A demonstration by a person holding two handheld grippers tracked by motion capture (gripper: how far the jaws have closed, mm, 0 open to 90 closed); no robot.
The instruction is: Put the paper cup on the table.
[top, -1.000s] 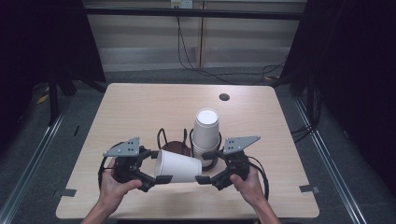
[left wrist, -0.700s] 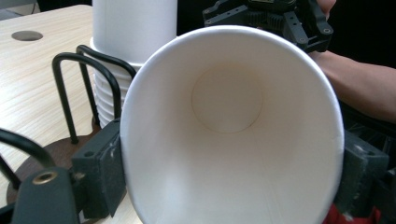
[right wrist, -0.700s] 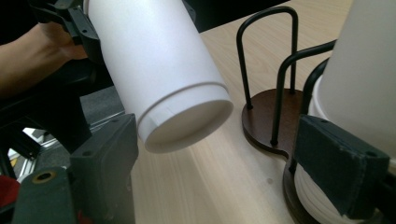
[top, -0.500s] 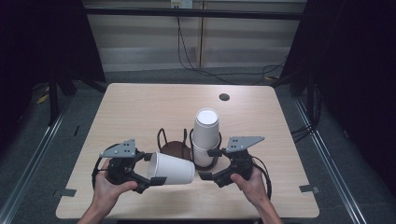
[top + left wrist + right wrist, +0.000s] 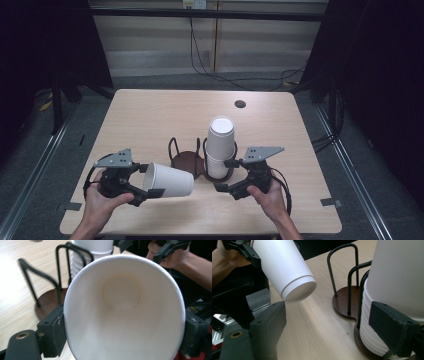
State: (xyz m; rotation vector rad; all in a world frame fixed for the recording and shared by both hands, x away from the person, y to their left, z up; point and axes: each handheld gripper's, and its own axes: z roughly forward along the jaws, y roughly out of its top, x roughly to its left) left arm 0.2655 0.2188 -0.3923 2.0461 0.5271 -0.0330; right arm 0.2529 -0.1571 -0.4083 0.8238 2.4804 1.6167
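A person's left tool (image 5: 150,187) grips a white paper cup (image 5: 169,180) by its rim, jaws pressed on both sides. The cup lies on its side above the bench (image 5: 150,120), long axis level, base pointing right toward the wire cup holder (image 5: 187,159). The left gripper view looks straight into its empty mouth; the right gripper view shows its recessed base instead. The right tool (image 5: 227,175) stands open, one jaw beside the upside-down stack of cups (image 5: 220,147) in the holder, holding nothing.
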